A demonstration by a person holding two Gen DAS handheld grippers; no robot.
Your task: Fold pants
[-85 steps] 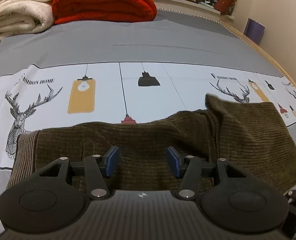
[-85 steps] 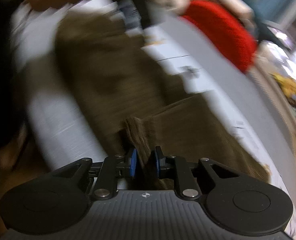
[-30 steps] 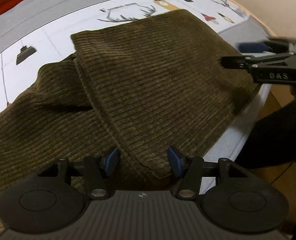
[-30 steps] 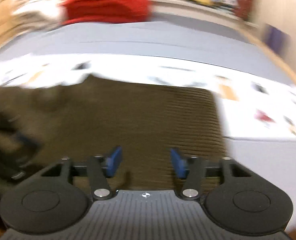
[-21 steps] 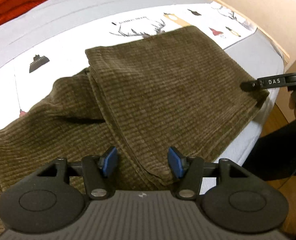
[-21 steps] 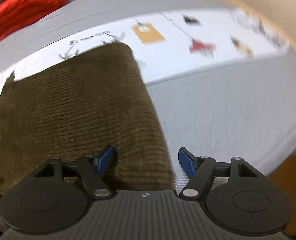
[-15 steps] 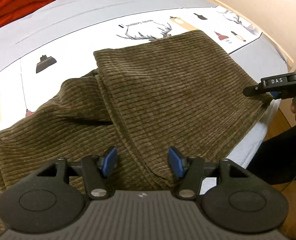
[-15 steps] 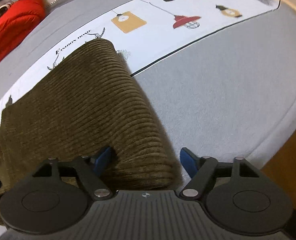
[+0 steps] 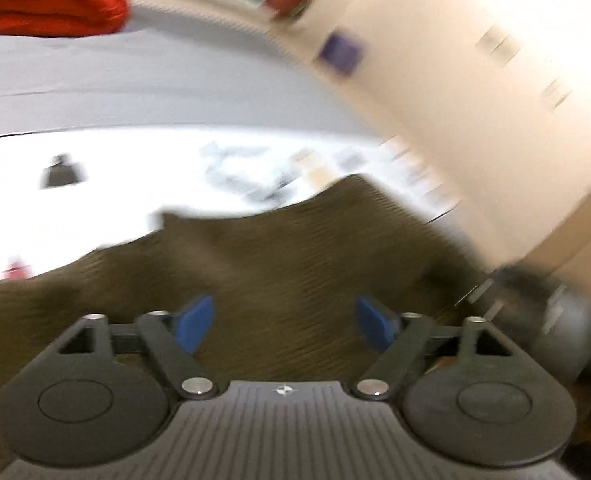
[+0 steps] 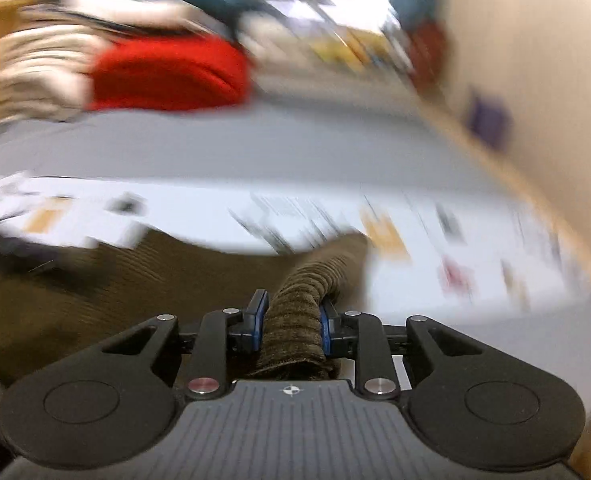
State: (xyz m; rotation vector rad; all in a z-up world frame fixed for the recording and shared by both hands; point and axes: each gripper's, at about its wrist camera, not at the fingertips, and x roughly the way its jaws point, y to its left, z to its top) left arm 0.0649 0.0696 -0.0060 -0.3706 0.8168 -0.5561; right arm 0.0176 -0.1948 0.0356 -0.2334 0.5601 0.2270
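Observation:
Dark olive corduroy pants [image 9: 279, 264] lie on the bed, partly folded. My left gripper [image 9: 285, 324] is open, its blue pads spread over the cloth, holding nothing. My right gripper [image 10: 291, 320] is shut on a bunched edge of the pants [image 10: 295, 312], lifted a little off the bed; the rest of the cloth [image 10: 95, 292] spreads to the left. The right gripper also shows blurred at the right edge of the left wrist view [image 9: 535, 300]. Both views are motion-blurred.
The bed has a grey sheet [image 9: 135, 76] with a white printed band [image 10: 455, 240]. A red folded blanket [image 10: 167, 76] and pale blankets [image 10: 39, 72] lie at the far end. A beige wall [image 9: 495, 80] and the bed's right edge are close.
My right gripper has closed on the pants' edge and lifted it. My left gripper has opened wider and swung upward over the cloth. Both cameras are moving fast.

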